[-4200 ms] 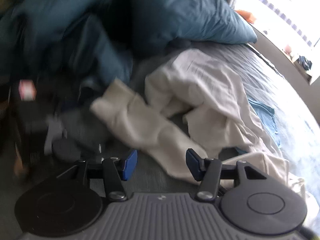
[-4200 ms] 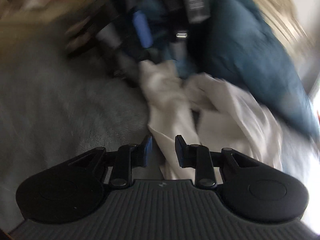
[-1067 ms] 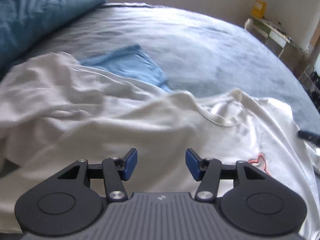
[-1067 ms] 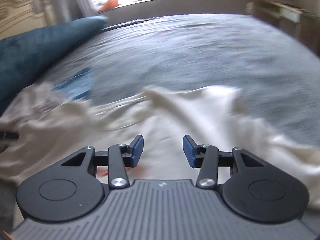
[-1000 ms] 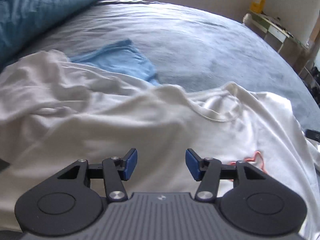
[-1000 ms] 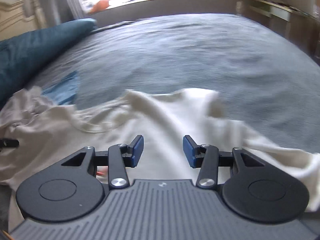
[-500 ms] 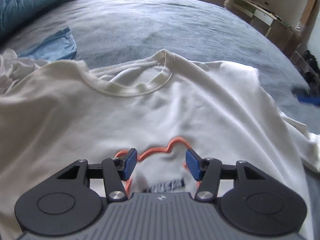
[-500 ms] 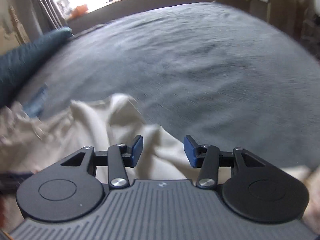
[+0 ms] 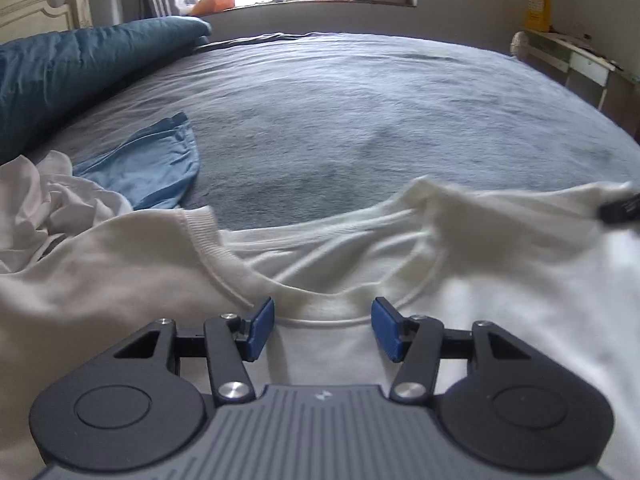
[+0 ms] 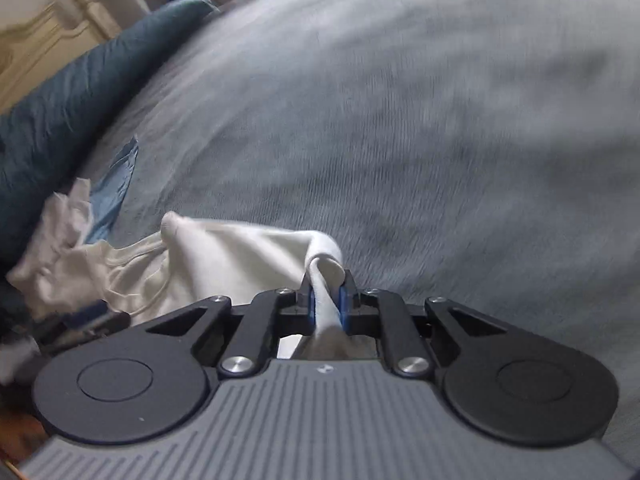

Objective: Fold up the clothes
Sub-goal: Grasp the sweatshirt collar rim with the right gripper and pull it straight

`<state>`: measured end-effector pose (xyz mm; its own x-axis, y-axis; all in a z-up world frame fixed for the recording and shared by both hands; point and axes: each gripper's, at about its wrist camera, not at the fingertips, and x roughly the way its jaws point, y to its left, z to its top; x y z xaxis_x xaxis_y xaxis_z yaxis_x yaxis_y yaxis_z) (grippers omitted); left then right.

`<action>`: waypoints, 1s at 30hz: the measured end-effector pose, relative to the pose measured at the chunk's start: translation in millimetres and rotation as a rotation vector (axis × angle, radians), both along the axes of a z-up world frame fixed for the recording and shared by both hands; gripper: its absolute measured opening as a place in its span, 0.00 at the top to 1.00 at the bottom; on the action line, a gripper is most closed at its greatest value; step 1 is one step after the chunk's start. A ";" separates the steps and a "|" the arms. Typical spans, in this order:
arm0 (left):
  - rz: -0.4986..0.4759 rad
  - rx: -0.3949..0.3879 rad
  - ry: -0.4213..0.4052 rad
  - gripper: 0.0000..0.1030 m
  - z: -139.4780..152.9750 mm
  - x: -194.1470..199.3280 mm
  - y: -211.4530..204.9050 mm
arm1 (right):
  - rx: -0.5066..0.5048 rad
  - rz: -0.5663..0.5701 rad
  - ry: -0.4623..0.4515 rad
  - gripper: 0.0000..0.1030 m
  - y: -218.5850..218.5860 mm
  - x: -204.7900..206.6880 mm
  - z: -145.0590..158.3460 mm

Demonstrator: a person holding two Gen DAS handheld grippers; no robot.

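A white t-shirt point(image 9: 120, 280) lies spread on the grey bed, its ribbed collar point(image 9: 208, 240) facing me. My left gripper point(image 9: 323, 330) is open and hovers just over the front of the collar. My right gripper point(image 10: 326, 300) is shut on a bunched edge of the white t-shirt point(image 10: 224, 256) and lifts it off the bed. The right gripper's tip also shows at the right edge of the left wrist view point(image 9: 620, 208), pinching the shirt's shoulder.
A light blue garment point(image 9: 152, 164) and a crumpled white garment point(image 9: 44, 200) lie to the left. A dark teal duvet point(image 9: 80, 68) is piled at far left. The grey bed cover point(image 9: 380, 120) stretches ahead. A desk point(image 9: 576, 60) stands at right.
My right gripper has closed on the shirt's edge and pulled it up. My left gripper has moved up the shirt from the orange print to the collar.
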<state>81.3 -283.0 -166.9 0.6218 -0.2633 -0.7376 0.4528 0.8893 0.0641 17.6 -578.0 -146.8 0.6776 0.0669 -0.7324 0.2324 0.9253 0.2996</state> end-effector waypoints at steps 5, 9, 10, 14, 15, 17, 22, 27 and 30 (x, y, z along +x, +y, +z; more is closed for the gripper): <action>0.000 0.008 -0.025 0.42 -3.8 4.3 3.6 | -0.334 0.084 0.008 0.91 31.4 11.8 -27.1; -0.027 -0.014 -0.015 0.42 9.7 1.4 10.8 | -0.472 0.136 -0.018 0.85 49.3 14.9 -42.4; -0.037 -0.027 -0.014 0.42 14.7 0.0 15.1 | -0.430 0.108 -0.027 0.79 45.1 12.3 -33.0; -0.069 -0.055 -0.027 0.42 29.9 -1.6 36.0 | -0.217 -0.019 -0.168 0.59 6.0 -12.4 18.9; -0.072 -0.052 -0.032 0.42 31.8 1.2 41.5 | -0.159 -0.036 -0.199 0.58 -1.5 -12.6 27.9; -0.058 -0.040 -0.048 0.42 33.3 10.1 49.4 | -0.039 -0.005 -0.191 0.58 -8.7 7.8 29.7; -0.005 -0.059 -0.069 0.42 40.1 43.5 68.0 | 0.024 0.128 -0.051 0.58 9.3 86.6 -9.1; -0.065 -0.003 -0.080 0.28 43.0 79.2 68.4 | 0.181 0.214 -0.010 0.58 25.4 120.2 -27.5; -0.082 0.006 -0.011 0.28 35.7 103.4 68.7 | 0.285 0.268 -0.008 0.58 37.5 126.8 -21.7</action>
<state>184.7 -214.3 -131.2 0.6063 -0.3092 -0.7326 0.5235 0.8487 0.0751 144.4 -540.5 -168.5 0.6142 0.4427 -0.6533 -0.0100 0.8321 0.5545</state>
